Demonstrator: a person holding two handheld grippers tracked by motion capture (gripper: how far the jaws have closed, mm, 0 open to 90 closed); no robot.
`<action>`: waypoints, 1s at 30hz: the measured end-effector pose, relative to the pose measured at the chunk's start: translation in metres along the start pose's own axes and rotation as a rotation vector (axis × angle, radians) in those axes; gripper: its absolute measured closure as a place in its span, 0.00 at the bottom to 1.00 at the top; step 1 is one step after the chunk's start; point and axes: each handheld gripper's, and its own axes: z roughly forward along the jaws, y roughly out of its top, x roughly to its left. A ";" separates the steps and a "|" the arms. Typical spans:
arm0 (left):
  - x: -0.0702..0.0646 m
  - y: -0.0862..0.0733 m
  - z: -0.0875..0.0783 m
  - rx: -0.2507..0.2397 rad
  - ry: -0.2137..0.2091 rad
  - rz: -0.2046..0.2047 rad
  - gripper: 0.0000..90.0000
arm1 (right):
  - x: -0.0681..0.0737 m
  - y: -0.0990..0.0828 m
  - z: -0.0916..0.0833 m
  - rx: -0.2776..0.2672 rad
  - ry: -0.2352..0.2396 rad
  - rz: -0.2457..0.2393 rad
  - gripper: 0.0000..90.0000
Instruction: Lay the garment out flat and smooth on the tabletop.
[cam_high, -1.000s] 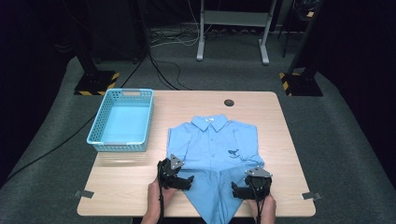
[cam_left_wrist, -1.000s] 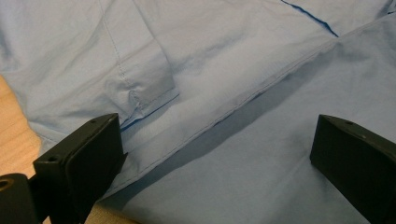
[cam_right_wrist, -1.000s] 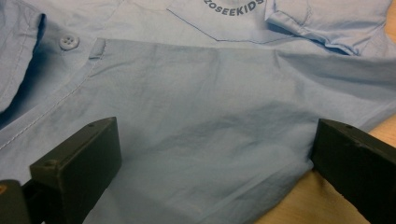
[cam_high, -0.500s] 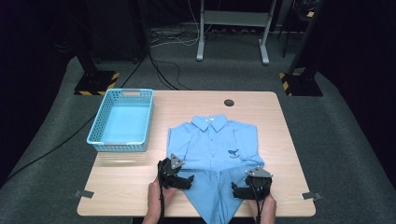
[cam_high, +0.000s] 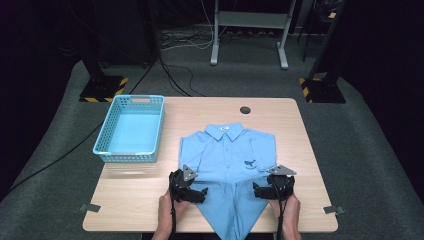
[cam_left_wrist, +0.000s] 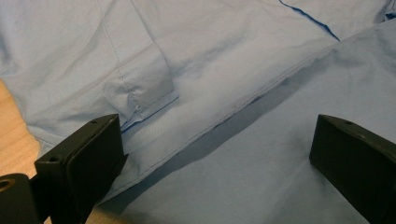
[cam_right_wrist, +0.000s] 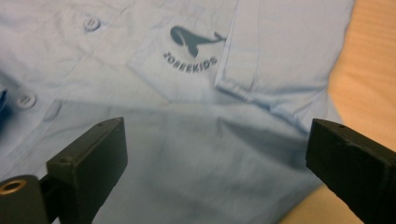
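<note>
Shirt (cam_high: 227, 155): light blue, lies front-up on the table (cam_high: 310, 200), centre-right of the high view, collar toward the top of the frame. Both lower corners look folded in, so the bottom runs to a point at the near table edge, lower centre. Sleeves are tucked over the sides.

Handling, as I judge it: thin woven cloth, v. light, soft and floppy, no stiffness to speak of. It will drape and sag when lifted, and folds can slip open if dragged. Not fragile, tho buttons (cam_right_wrist: 91, 22) and the whale logo (cam_right_wrist: 194, 39) mark the front. Best hold: pinch a folded edge or the seam thru both layers, e.g. the diagonal fold line (cam_left_wrist: 243, 105) seen in the left gripper view, or the cuff hem (cam_right_wrist: 243, 91) in the right gripper view. Use both sides at once so it stays flat.

Left hand-held gripper (cam_high: 197, 194): jaws wide, over the shirt's lower left fold, nothing pinched.
Right hand-held gripper (cam_high: 260, 189): jaws wide, just been closing a little, cloth below them but none between the pads.

Basket (cam_high: 131, 129): blue plastic, left of the shirt, well apart from it, upper left of the table. Empty inside.
</note>
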 end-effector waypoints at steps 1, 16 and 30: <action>0.000 0.000 0.000 0.000 0.000 0.000 0.03 | -0.001 0.004 0.002 0.002 -0.003 -0.006 0.07; 0.000 0.000 0.000 0.000 -0.004 0.003 0.03 | -0.014 0.044 0.043 0.082 -0.002 -0.035 0.32; 0.000 0.000 0.000 0.000 -0.005 0.003 0.03 | -0.026 0.043 0.047 0.087 0.010 0.020 0.78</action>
